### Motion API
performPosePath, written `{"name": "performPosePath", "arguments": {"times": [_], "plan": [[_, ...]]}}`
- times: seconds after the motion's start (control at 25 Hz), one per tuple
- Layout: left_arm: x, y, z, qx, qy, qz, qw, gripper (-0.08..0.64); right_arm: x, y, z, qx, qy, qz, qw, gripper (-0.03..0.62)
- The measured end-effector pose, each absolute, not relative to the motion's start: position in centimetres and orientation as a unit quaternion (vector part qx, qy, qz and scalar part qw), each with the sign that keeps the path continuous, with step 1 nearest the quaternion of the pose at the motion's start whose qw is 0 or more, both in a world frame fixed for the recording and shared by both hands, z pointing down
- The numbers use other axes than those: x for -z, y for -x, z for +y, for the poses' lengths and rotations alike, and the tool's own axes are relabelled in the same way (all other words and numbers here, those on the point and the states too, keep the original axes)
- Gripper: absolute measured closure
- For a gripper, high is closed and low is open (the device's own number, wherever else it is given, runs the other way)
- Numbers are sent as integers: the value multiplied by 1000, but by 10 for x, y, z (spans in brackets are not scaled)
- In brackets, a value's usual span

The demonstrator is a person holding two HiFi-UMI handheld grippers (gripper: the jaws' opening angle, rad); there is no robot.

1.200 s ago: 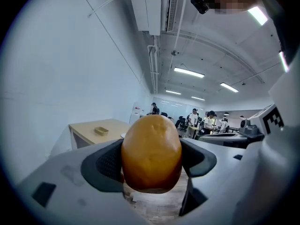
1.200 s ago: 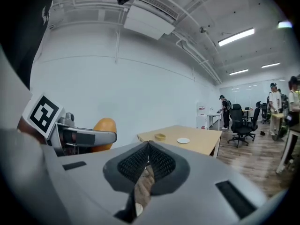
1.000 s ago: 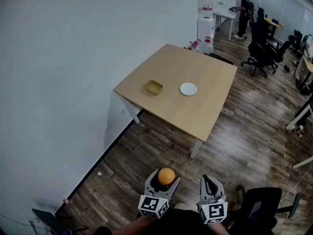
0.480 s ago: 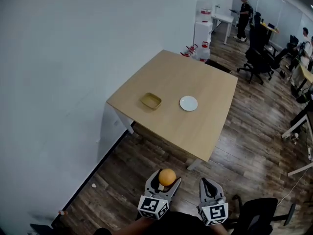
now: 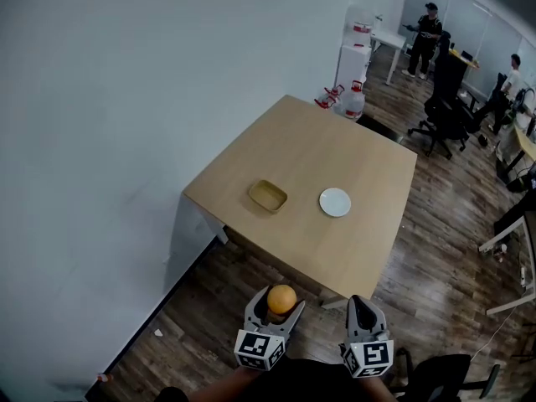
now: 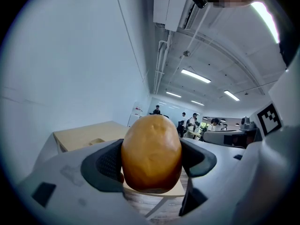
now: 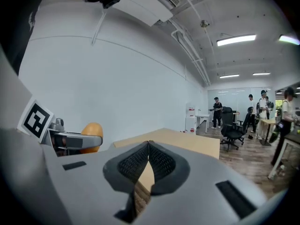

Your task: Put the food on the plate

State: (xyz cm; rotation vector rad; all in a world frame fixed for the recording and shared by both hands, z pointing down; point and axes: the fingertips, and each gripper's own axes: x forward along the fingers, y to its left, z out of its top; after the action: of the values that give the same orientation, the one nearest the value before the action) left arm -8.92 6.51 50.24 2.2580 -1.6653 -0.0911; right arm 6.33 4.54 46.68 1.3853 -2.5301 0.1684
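Head view: The left gripper (image 5: 274, 302) is clamped on the food (image 5: 281, 298), a rounded orange-brown piece seated between its jaws. The right gripper (image 5: 362, 310) is beside it, jaws pressed together with nothing in them. Both are held low in the frame, over the wood floor (image 5: 435, 249), short of the table (image 5: 335, 141). The plate (image 5: 335, 202), white and round, lies on the table toward its near edge, with a shallow yellow dish (image 5: 268, 196) to its left, apart from it. The food is well apart from the plate. Compared with half a second ago, the table lies lower in the frame and closer to the grippers; its near corner now sits just above them. The grip on the food is unchanged, and the plate and dish keep the same places on the table.

Left gripper view: The food (image 6: 151, 153) fills the gap between the two dark pads, touching both. The table (image 6: 89, 134) shows behind it on the left, against the white wall (image 6: 70, 55).

Right gripper view: The right gripper (image 7: 148, 161) has its pads meeting at a thin seam. The food (image 7: 92, 131) shows at the left, in the left gripper (image 7: 77, 141). The table (image 7: 187, 142) lies ahead.
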Motion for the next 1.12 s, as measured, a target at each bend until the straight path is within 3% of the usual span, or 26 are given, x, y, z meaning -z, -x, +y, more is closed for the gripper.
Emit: {"name": "performPosePath", "arguments": {"times": [0.52,1.12], "plan": [[-515,151,-1,21,-795,-577,183,230,-481,-17,-17,-77,-497,-854,136,532],[-535,151,-48,22,-794,-573,201,230,-501,-1,-73,-90,-481,-863,126,532]]}}
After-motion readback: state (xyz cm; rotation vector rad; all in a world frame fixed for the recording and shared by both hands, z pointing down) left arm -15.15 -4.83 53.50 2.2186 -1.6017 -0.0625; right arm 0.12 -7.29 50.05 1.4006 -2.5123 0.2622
